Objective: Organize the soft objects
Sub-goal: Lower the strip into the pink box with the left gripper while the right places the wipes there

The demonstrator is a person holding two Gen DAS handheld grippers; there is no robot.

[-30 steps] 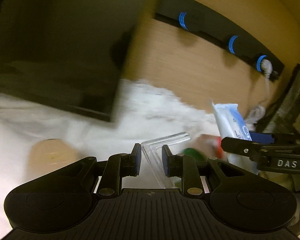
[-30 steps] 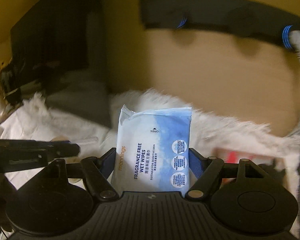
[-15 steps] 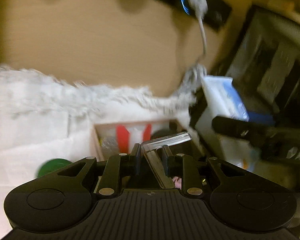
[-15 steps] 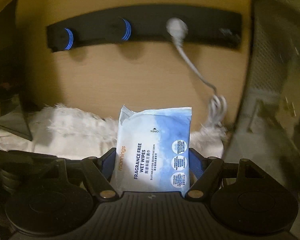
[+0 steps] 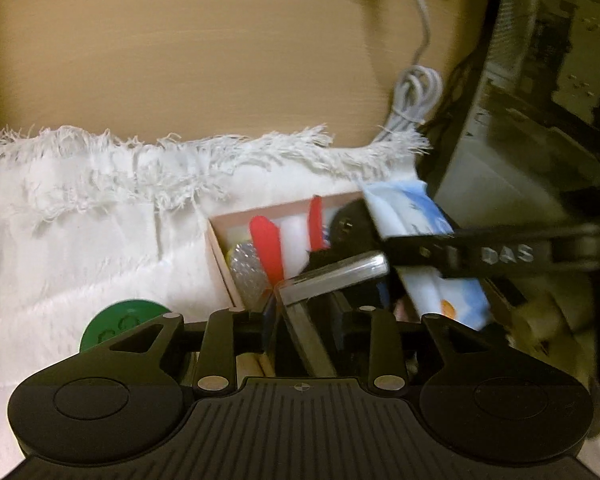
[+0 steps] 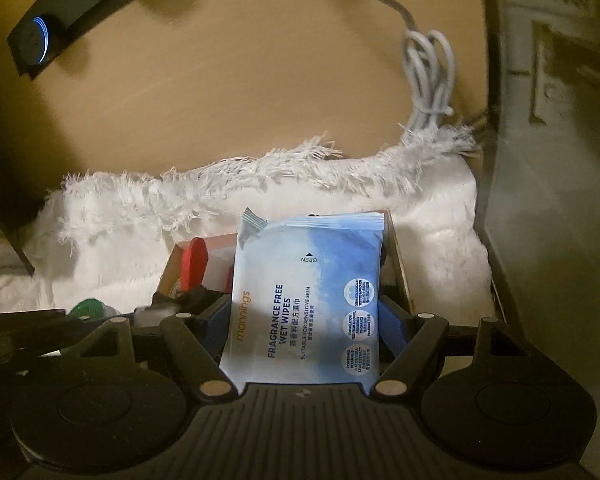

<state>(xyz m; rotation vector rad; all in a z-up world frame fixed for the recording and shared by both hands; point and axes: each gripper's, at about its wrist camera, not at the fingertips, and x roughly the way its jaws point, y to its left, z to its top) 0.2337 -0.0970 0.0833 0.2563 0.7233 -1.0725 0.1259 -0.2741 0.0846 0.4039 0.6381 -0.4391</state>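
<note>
My right gripper [image 6: 305,316] is shut on a blue and white wet wipes pack [image 6: 308,300], held upright just above an open cardboard box [image 6: 398,256]. The pack also shows in the left wrist view [image 5: 416,208], with the right gripper's arm [image 5: 500,254] across it. My left gripper [image 5: 303,314] is shut on a clear plastic piece [image 5: 332,272], over the box [image 5: 220,252]. The box holds red items [image 5: 266,248], a crinkled foil item [image 5: 248,268] and something white.
A white fringed cloth [image 5: 100,208] covers the surface. A green lid [image 5: 120,322] lies on it left of the box. A coiled white cable [image 6: 428,68] hangs by the wooden back wall. A grey cabinet [image 6: 548,160] stands at the right.
Both grippers swung right and down toward the box, each keeping its hold. The box and green lid came into view; the dark monitor left the left view.
</note>
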